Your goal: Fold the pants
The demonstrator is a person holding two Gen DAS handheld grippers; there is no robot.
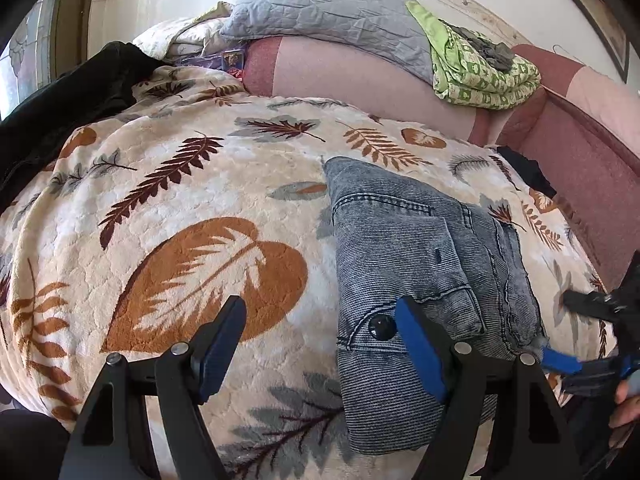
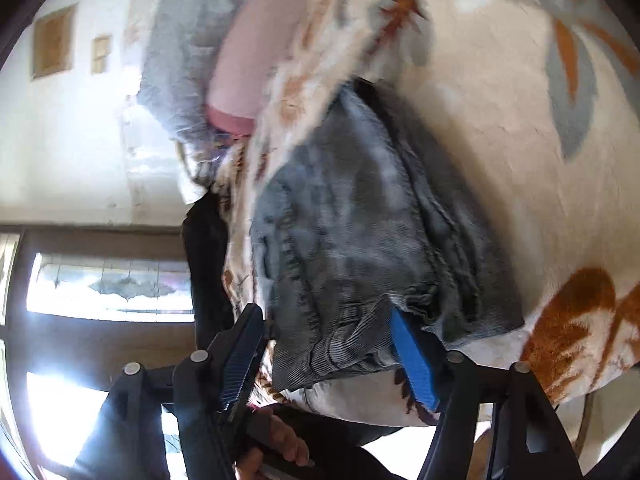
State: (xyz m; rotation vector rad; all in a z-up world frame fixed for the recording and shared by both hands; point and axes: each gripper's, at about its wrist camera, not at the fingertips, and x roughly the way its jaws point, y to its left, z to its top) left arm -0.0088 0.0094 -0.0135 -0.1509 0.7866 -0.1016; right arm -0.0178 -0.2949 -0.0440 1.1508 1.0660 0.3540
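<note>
Folded grey jeans (image 2: 360,232) on leaf-patterned blanket (image 2: 520,160), between spread gripper (image 2: 328,344) fingers.

Right-wrist view smeared; pants (image 2: 360,216) folds (perhaps layered) unreadable.

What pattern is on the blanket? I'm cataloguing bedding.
Cream blanket with brown, orange, grey leaves; left wrist view.

- A home, likely a living room or bedroom — a pink sofa (image 1: 360,80) runs along the back edge of the leaf-print blanket (image 1: 180,200).
- A grey quilted pillow (image 1: 328,8) and a folded green cloth (image 1: 480,76) lie on the sofa.
- A patterned glass window (image 2: 112,288) is set in a dark wooden frame.
</note>
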